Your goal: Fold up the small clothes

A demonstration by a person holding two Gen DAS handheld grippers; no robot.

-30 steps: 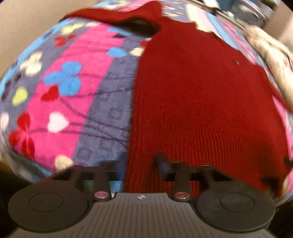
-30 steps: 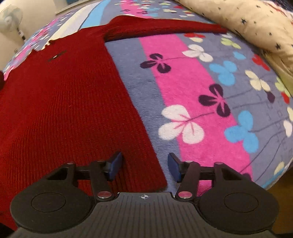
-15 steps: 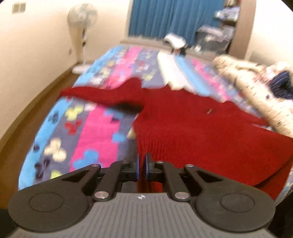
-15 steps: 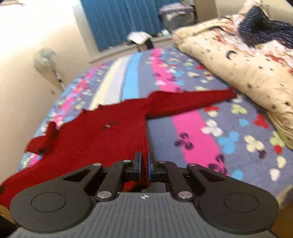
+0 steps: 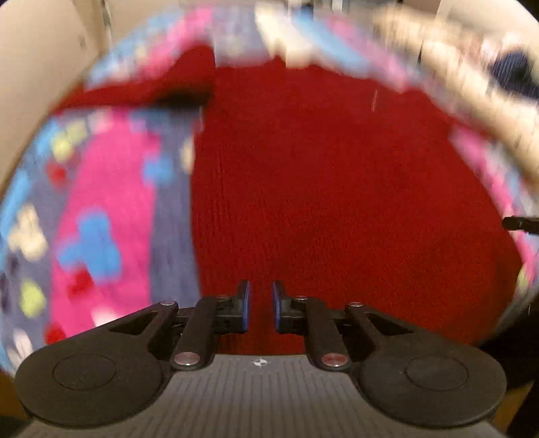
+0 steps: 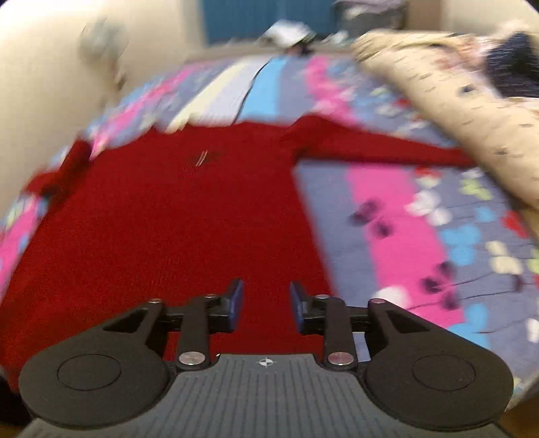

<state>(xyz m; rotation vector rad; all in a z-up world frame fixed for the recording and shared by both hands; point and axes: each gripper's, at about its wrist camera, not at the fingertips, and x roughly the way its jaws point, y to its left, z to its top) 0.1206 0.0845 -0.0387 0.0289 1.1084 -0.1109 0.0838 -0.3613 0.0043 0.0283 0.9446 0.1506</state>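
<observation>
A red knitted sweater (image 5: 337, 185) lies spread flat on a flowered bedspread (image 5: 111, 188), one sleeve (image 5: 151, 91) stretched out to the far left. My left gripper (image 5: 261, 293) hovers over the sweater's near part; its jaws are opening, with a narrow gap and no fabric pinched. In the right wrist view the same sweater (image 6: 185, 219) fills the left half, its other sleeve (image 6: 370, 148) reaching right across the bedspread (image 6: 404, 236). My right gripper (image 6: 266, 293) is over the sweater near its right edge, jaws opening wider, nothing gripped. Both views are motion-blurred.
A cream patterned quilt (image 6: 454, 101) is heaped along the right side of the bed with a dark navy garment (image 6: 512, 67) on it. A standing fan (image 6: 101, 40) and a blue curtain (image 6: 262, 17) are beyond the bed. A wall runs along the left.
Half a second ago both grippers were shut and raised, looking across the room. Now both pairs of jaws have parted and the views tilt back down onto the sweater.
</observation>
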